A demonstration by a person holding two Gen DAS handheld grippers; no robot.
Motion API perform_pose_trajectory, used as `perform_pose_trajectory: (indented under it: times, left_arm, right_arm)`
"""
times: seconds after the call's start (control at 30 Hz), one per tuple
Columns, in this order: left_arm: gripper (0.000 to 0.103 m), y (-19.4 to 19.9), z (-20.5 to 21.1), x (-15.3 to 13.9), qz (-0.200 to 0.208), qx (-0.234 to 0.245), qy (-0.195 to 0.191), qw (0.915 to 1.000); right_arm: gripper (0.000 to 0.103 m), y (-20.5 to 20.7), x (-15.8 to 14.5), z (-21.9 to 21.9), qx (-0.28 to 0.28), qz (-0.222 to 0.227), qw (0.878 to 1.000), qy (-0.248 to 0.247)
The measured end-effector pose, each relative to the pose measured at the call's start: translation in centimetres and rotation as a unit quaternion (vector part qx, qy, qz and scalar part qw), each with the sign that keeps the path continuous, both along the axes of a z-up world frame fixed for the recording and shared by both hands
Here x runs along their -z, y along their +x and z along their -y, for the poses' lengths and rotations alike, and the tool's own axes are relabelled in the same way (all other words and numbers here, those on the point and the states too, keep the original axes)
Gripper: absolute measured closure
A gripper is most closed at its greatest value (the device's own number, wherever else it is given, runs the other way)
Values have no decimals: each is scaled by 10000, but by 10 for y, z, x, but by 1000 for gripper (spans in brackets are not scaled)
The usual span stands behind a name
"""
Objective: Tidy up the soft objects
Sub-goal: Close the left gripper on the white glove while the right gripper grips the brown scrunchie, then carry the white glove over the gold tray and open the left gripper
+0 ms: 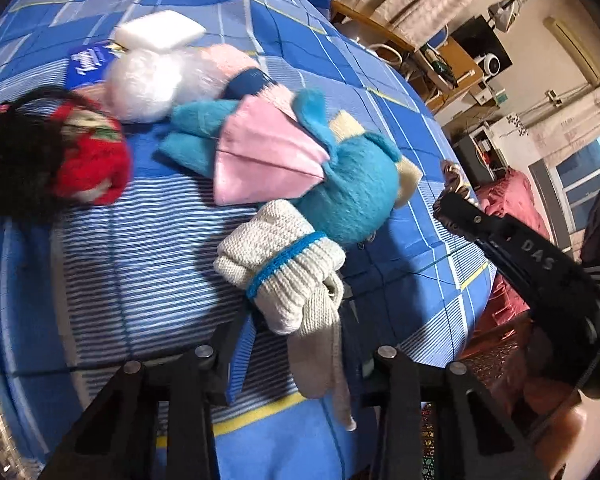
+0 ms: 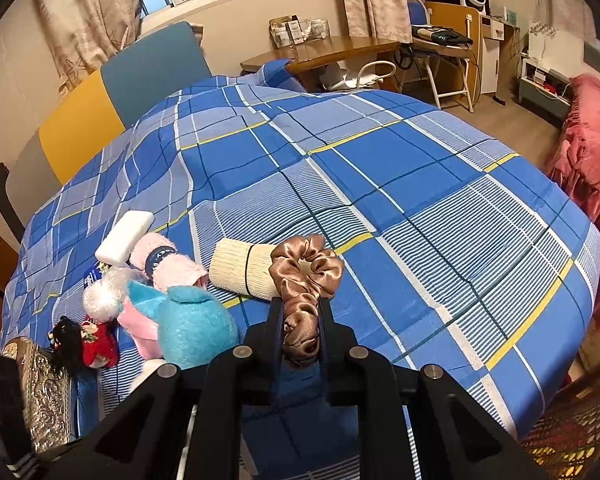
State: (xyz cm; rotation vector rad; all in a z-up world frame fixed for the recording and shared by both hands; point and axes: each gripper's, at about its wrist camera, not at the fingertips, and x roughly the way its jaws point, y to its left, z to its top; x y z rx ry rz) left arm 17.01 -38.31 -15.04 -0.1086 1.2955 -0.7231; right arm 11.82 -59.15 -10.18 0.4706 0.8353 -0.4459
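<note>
Since the cream knitted sock bundle (image 1: 282,268) seems only partly pinched by the left gripper (image 1: 296,316), it could be dropped; the brown satin scrunchie (image 2: 306,280) is clamped by the right gripper (image 2: 300,320).

Right wrist view: scrunchie (image 2: 306,280) sits between the right fingers (image 2: 274,332), above the bed (image 2: 460,208). Beyond it lies a rolled sock bundle (image 2: 242,270). Left of the fingers: plush toy (image 2: 192,326), rolled towel (image 2: 166,264), doll (image 2: 90,344), all on the bed.

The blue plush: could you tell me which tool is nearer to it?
Left. The left tool grips the knit roll lying against the blue plush; the right tool, holding the scrunchie, sits off to its side.
</note>
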Motion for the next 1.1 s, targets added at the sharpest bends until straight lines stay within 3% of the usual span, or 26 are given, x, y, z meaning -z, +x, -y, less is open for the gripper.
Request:
perform_pose_trajectory:
  times: [0.27,0.53,0.87,1.1]
  left_arm:
    - [65,-17,-28,-51,386,151,-481,9980]
    - [65,-32,-71,-126,1062,347,-864,9900]
    - [65,-14,-159,-195,1701,-88,-1071,9795]
    - [65,10,-243,-219,2052,-745,-1001,9707]
  right_arm:
    - [88,2,1,-3,-42,-89,9999,-135]
    - [88,1,-2,-8,-121,-25,9996,-251]
    - [88,-1,-4,-10,-122,51,9994,-335]
    - [88,-2,-9,-13,-103,147,9988,-465]
